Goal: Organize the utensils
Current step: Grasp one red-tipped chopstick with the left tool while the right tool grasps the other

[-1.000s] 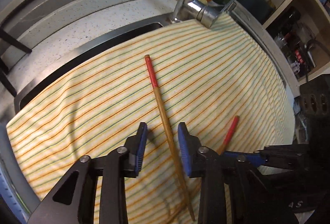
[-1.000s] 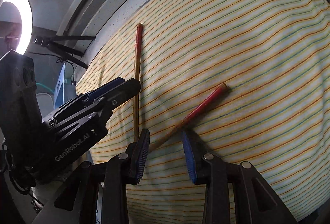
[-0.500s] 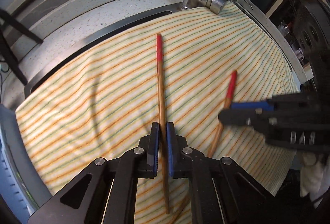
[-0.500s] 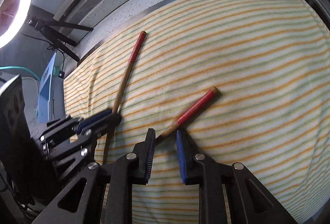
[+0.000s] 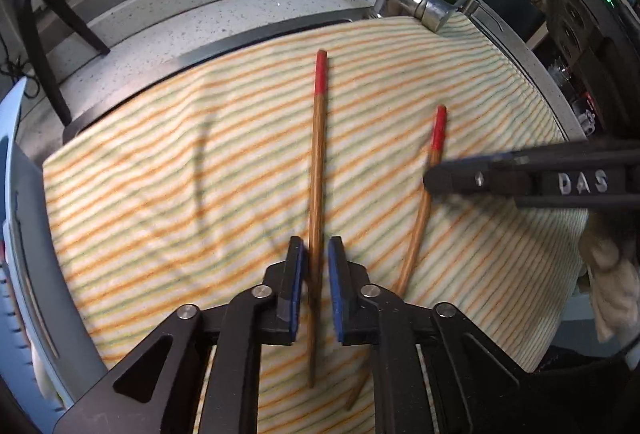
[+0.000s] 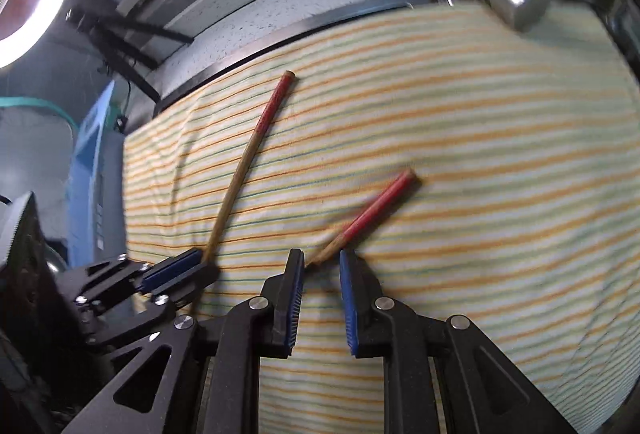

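On a striped cloth (image 5: 160,194), one red-tipped chopstick (image 5: 318,162) is bracketed by the left gripper (image 5: 316,262), jaws opening with narrow gaps; the other chopstick (image 6: 372,214) sits loosely between the right gripper (image 6: 322,266) jaws.

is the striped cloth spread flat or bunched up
Spread out, nearly flat: the yellow, orange and green striped cloth covers the sink area with only shallow ripples, and two red-tipped wooden chopsticks lie on it.
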`<move>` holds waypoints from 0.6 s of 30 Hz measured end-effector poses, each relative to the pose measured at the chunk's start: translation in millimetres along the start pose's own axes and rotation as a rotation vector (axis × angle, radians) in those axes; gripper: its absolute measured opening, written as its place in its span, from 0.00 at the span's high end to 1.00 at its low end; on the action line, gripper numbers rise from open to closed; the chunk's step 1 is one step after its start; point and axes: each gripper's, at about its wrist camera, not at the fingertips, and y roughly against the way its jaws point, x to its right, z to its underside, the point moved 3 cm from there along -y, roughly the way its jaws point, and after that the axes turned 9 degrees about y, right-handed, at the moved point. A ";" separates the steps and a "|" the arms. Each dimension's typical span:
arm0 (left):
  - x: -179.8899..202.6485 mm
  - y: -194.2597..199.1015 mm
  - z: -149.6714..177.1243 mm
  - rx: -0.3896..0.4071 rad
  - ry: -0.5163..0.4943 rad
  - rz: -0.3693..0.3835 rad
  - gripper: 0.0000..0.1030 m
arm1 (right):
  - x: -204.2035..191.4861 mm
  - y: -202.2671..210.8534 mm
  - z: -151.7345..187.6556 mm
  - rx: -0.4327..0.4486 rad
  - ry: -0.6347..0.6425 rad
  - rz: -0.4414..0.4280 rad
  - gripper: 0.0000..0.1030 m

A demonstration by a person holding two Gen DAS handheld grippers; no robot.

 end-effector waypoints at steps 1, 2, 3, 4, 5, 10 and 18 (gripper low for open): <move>3.3 -1.3 -5.5 0.003 -0.017 -0.007 0.85 | 1.0 -0.2 2.1 -0.004 -0.024 -0.020 0.84; 5.2 -2.7 -10.1 0.009 -0.025 -0.016 0.85 | 1.9 -1.3 4.4 -0.009 -0.051 -0.038 0.84; 5.2 -4.1 -13.7 0.008 -0.029 -0.018 0.85 | 3.0 -2.5 6.9 -0.012 -0.072 -0.056 0.84; 5.5 -6.7 -18.9 0.006 -0.031 -0.018 0.85 | 2.1 -5.7 7.6 -0.018 -0.090 -0.068 0.84; 6.1 -9.3 -23.0 0.004 -0.031 -0.017 0.85 | 1.9 -8.0 8.4 -0.017 -0.107 -0.069 0.84; 11.8 -16.2 -31.5 0.007 -0.074 -0.045 0.95 | -5.0 -10.4 4.4 -0.003 -0.089 -0.030 0.84; -9.6 -4.4 -15.2 0.020 0.038 0.000 0.95 | -13.9 -7.5 -4.7 -0.017 0.062 0.022 0.89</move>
